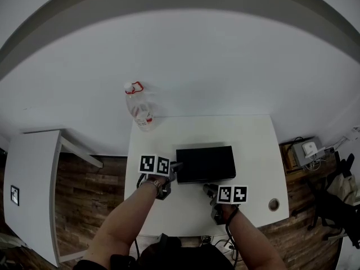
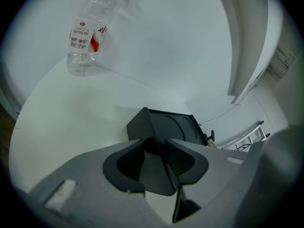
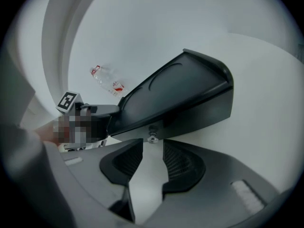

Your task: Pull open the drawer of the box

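Flat black box (image 1: 205,163) lay near the front of a white table (image 1: 253,139), small metal knob (image 3: 152,138) on its front, left gripper (image 1: 175,166) spread wide at its left corner, right gripper (image 3: 153,147) spread wide just short of the knob, clear bottle (image 1: 139,107) stood at the back, wooden floor (image 1: 90,190) lay around.

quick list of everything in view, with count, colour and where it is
box: 1, black, near middle of the table
knob: 1, silvery, on the box's front
bottle: 1, clear with red label, table's far left corner
table: 1, white, under all these
side table: 1, white, off to the left
floor: brown wood, around both tables
left claw: 1, grey, open, at the box's left end
right claw: 1, grey, open, knob just ahead of its gap
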`<act>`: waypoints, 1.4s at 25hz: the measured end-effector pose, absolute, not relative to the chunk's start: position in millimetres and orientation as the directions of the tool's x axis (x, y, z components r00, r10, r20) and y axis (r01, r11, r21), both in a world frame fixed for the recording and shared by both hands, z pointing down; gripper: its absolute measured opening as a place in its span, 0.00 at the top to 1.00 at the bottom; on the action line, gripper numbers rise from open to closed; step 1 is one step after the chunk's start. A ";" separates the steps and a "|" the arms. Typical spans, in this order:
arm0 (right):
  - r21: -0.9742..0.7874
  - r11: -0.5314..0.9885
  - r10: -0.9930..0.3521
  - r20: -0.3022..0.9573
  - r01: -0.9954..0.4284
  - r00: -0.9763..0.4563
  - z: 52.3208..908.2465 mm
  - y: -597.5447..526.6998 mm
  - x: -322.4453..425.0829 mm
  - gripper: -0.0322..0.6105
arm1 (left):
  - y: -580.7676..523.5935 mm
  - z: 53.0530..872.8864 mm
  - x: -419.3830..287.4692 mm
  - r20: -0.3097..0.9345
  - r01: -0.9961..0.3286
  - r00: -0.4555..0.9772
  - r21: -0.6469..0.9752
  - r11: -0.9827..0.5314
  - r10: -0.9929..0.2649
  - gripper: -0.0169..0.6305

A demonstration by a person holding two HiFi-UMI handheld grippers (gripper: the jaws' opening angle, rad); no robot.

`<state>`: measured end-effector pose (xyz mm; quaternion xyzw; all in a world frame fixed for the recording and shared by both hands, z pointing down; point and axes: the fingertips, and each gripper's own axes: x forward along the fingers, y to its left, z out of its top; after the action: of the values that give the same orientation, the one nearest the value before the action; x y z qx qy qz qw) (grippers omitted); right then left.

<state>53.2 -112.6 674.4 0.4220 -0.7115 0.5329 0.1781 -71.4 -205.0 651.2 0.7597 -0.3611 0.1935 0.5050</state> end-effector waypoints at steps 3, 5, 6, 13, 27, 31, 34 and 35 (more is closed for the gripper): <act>-0.605 0.071 -0.394 0.714 -0.793 -0.579 678.5 -118.1 48.9 0.73 | -205.3 650.9 -71.0 0.659 -0.742 0.668 0.629 -0.232 -0.347 0.75; -0.599 0.066 -0.384 0.723 -0.798 -0.575 681.8 -120.0 47.0 0.73 | -205.3 651.0 -71.1 0.657 -0.740 0.669 0.631 -0.232 -0.346 0.75; -0.596 0.062 -0.382 0.727 -0.801 -0.571 683.7 -120.6 47.1 0.74 | -205.2 651.1 -71.1 0.657 -0.739 0.670 0.633 -0.231 -0.345 0.75; -0.617 0.065 -0.390 0.708 -0.784 -0.589 684.3 -122.5 42.6 0.83 | -205.5 650.7 -70.6 0.656 -0.736 0.674 0.638 -0.227 -0.341 0.75; -0.622 0.071 -0.402 0.698 -0.780 -0.593 683.4 -119.4 42.9 0.83 | -204.9 651.5 -71.4 0.653 -0.735 0.672 0.645 -0.207 -0.349 0.75; -0.622 0.072 -0.404 0.697 -0.780 -0.593 683.6 -115.0 43.4 0.83 | -204.2 652.0 -71.9 0.647 -0.730 0.676 0.654 -0.199 -0.352 0.75; -0.623 0.069 -0.405 0.696 -0.779 -0.592 683.1 -112.7 43.5 0.83 | -204.7 651.7 -72.0 0.646 -0.728 0.677 0.658 -0.194 -0.353 0.75; -0.623 0.069 -0.405 0.696 -0.779 -0.593 683.0 -111.8 43.3 0.83 | -205.0 651.6 -72.2 0.645 -0.728 0.677 0.658 -0.193 -0.353 0.75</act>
<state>43.3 -111.8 683.0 0.4167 -0.7104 0.5401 0.1733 -72.2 -205.0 651.6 0.7512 -0.3598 0.1786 0.5237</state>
